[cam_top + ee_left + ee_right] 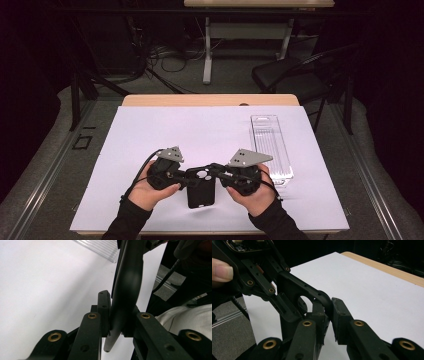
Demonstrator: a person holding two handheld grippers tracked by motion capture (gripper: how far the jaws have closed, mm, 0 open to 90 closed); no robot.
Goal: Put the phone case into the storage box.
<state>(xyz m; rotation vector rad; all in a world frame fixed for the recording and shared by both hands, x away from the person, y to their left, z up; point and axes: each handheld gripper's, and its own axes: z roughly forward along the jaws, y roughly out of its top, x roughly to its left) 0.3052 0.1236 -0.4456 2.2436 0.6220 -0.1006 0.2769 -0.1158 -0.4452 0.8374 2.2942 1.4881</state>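
So both hands are down near the front edge of the surface [150,130], which is covered by a big white sheet, and they're holding a black phone case [201,190] between them. The left claw [184,175] comes in from the left and the right claw [216,172] from the right, meeting at the top end of the case where the camera cutout is. In the left claw's own view the black phone case [126,290] runs edge-on up the middle of the frame, and the two pads are clamped tight on its rim, so that claw is closed on the case, no gap to see. In the right claw's view the curved corner of the case [322,296] sits between the pads with the round cutout just behind it; the jaws are narrow and look like they're pinching that corner, one pad behind the rim and the other pressed against its outer side. The left claw [284,312] shows up there too, gripping the case farther along the same edge. The case looks lifted a bit at the top end, with its lower end toward the person. Off to the right there's a clear plastic tray [270,145] lying lengthwise on the sheet, well apart from the case.
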